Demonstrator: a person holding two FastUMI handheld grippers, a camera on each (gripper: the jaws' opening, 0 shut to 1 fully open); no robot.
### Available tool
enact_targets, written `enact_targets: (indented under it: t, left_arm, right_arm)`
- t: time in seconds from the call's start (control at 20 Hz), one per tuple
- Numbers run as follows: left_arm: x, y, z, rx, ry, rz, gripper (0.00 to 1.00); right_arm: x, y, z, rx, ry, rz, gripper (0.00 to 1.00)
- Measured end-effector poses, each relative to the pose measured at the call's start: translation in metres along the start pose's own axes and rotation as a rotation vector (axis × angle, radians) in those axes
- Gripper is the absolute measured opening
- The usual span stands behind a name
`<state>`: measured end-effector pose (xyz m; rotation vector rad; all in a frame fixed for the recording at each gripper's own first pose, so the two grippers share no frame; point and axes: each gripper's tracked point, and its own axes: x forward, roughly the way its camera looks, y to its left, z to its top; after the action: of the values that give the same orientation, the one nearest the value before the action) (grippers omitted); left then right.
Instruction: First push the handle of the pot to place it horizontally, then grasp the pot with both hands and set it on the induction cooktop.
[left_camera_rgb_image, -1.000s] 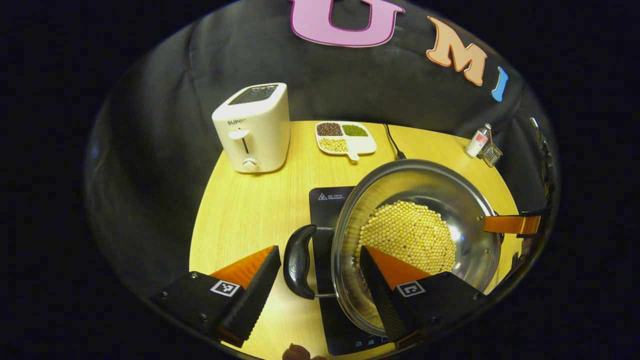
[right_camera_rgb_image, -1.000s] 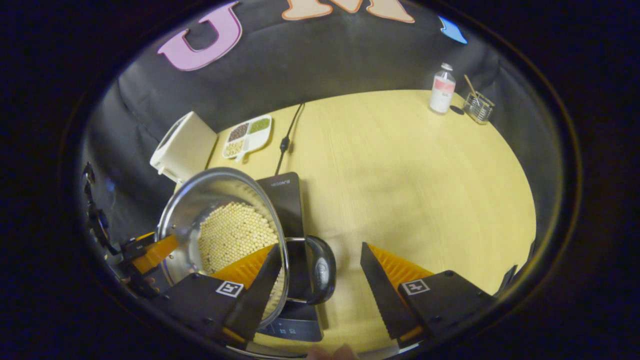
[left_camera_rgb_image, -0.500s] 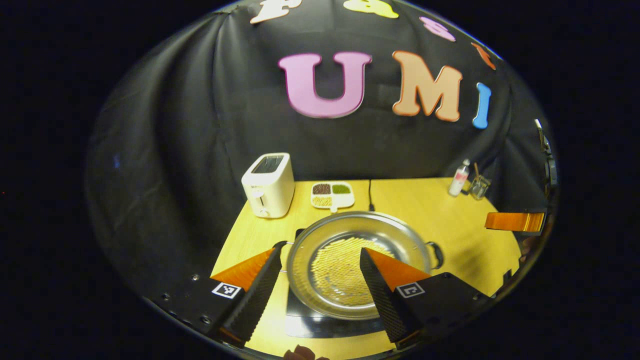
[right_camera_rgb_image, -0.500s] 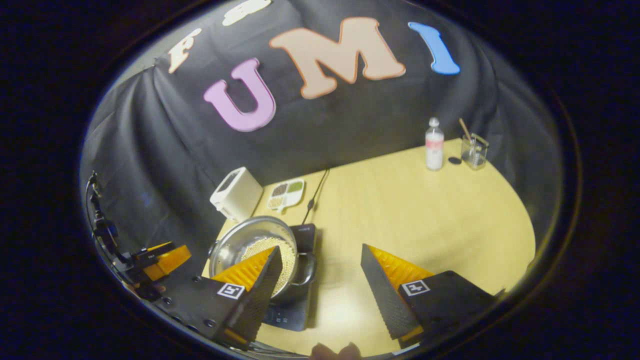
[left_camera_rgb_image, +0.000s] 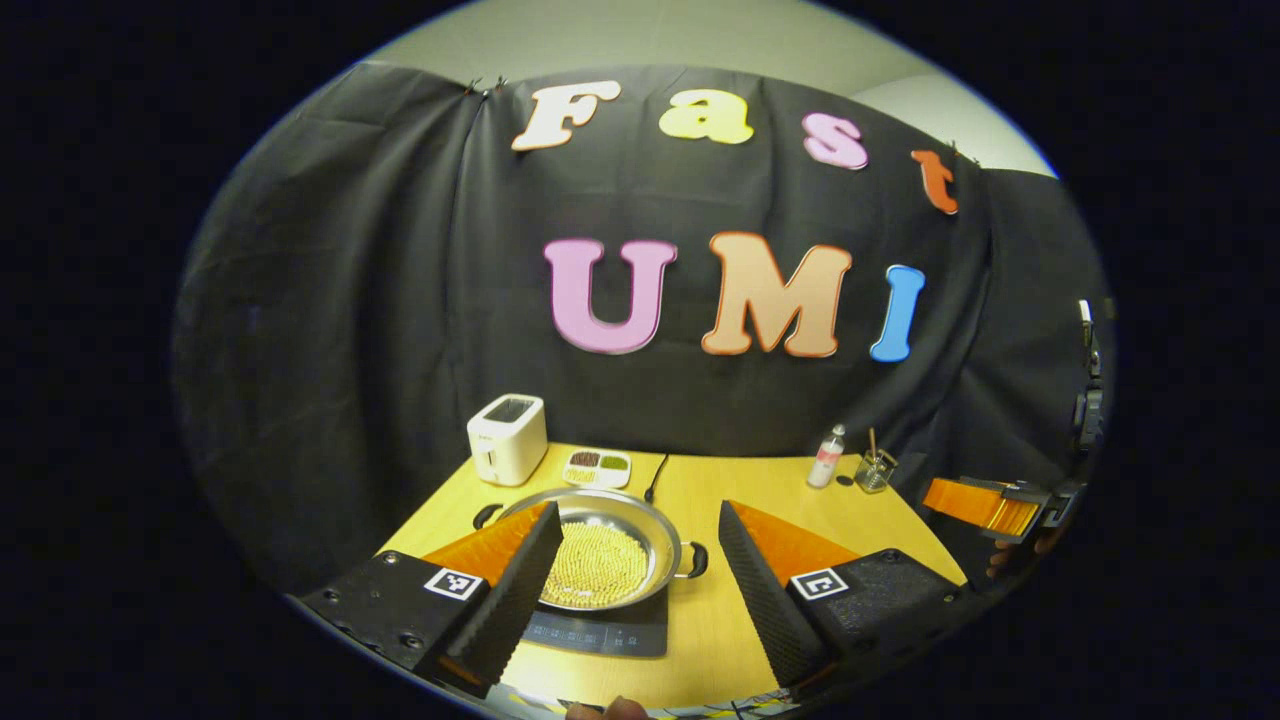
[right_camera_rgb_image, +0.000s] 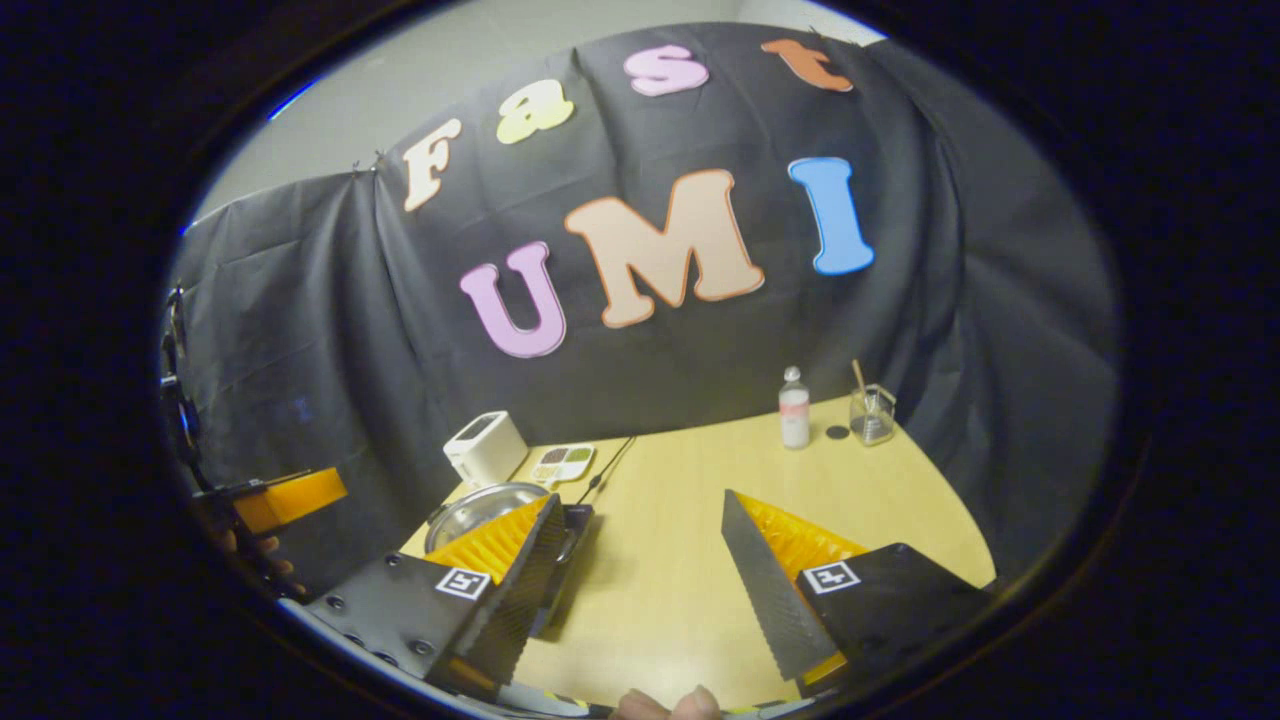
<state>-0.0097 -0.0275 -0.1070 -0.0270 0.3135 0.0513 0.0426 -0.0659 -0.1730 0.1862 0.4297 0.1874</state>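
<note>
While the pot (left_camera_rgb_image: 598, 558) sat on the cooktop (left_camera_rgb_image: 600, 632) near the table's (left_camera_rgb_image: 760, 490) front edge, it held a flat layer of pale yellow beans (left_camera_rgb_image: 597, 566); its two side handles pointed toward 9 and 3 o'clock in the left gripper view. At 12 o'clock from the pot lay a divided tray (left_camera_rgb_image: 598, 467) with dark, green and pale grains in separate compartments, and a toaster (left_camera_rgb_image: 508, 451) stood at about 10 o'clock. Toward 2 o'clock stood a bottle (left_camera_rgb_image: 826, 457) and, just beside it, a glass jar (left_camera_rgb_image: 875, 469) with a stick leaning in it.

The left gripper (left_camera_rgb_image: 633, 580) hung above and in front of the pot, fingers spread wide, gripping nothing. In the right gripper view the right gripper (right_camera_rgb_image: 640, 575) was likewise spread apart and empty, raised over bare table at 3 o'clock from the pot (right_camera_rgb_image: 480, 505). Each gripper also appeared at the edge of the other's view, at 3 o'clock in the left view and 9 o'clock in the right, with the holding hand (right_camera_rgb_image: 250, 550) partly visible.
</note>
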Motion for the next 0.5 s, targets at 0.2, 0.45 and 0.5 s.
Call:
enact_targets:
  t: [0.2, 0.45, 0.5]
  left_arm:
    - [-0.03, -0.035, 0.061, 0.06, -0.179, -0.039, 0.95]
    - [-0.053, -0.048, 0.091, 0.062, -0.271, -0.076, 0.92]
    - [-0.056, -0.049, 0.086, 0.039, -0.267, -0.084, 0.92]
  right_arm:
    - [-0.038, -0.003, 0.047, -0.037, -0.156, -0.009, 0.97]
    - [-0.082, 0.003, 0.093, -0.114, -0.348, -0.048, 0.92]
    - [-0.09, 0.005, 0.099, -0.144, -0.38, -0.053, 0.92]
